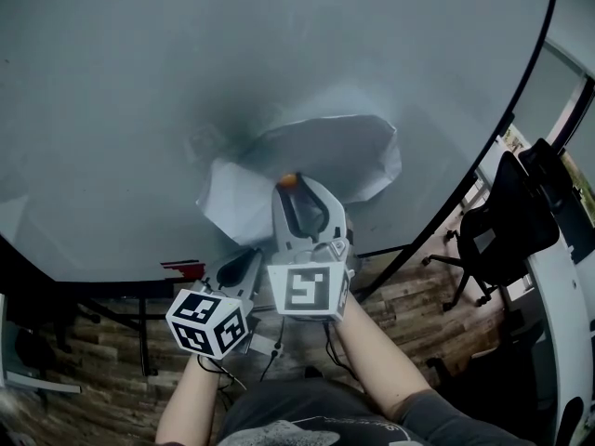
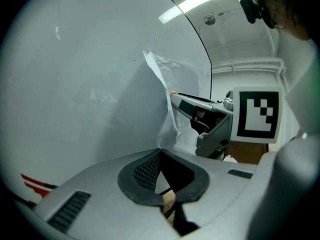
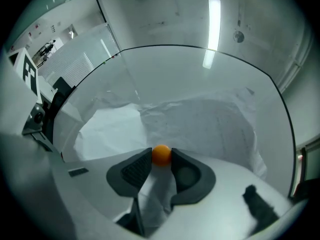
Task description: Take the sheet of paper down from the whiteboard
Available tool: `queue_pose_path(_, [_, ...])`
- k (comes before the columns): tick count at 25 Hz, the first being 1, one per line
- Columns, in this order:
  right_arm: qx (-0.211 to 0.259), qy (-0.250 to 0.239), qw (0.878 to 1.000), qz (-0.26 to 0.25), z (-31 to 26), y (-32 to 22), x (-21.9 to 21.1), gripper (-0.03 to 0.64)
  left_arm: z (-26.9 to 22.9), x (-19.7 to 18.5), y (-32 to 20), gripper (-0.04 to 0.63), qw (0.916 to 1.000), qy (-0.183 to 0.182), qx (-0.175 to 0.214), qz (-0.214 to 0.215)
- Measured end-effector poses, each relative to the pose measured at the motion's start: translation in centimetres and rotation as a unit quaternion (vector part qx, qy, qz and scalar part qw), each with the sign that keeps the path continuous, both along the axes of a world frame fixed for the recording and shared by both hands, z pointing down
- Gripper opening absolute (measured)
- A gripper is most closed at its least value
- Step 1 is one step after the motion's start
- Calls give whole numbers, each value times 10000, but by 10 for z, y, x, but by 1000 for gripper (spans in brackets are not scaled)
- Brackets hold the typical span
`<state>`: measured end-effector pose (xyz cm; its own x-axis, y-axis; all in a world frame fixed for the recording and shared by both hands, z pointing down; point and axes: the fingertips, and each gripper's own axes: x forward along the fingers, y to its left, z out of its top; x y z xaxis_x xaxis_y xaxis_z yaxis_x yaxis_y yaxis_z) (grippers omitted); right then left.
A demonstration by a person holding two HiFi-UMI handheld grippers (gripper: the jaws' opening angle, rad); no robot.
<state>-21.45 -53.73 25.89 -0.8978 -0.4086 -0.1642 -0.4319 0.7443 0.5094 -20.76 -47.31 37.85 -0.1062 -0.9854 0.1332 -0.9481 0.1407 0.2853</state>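
light: dim, ceiling strip (image 2: 195, 3) | glare: whiteboard (image 3: 210, 59), seemingly | edges: fisheye-warped

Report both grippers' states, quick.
Left gripper: shut on the edge of the sheet of paper.
Right gripper: open, with the orange magnet between its jaw tips.

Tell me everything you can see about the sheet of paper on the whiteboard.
The sheet of paper is white, thin and crumpled, bulging away from the whiteboard. The left gripper is shut on its lower edge. An orange ball, seemingly a magnet, sits against it between the right gripper's open jaws.
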Motion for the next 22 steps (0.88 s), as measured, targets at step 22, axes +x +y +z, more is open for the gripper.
queue_pose_path(22, [-564,-325,9978,-159,9,-6,17,121,-1,-15,12,14,9996,217,163,-99])
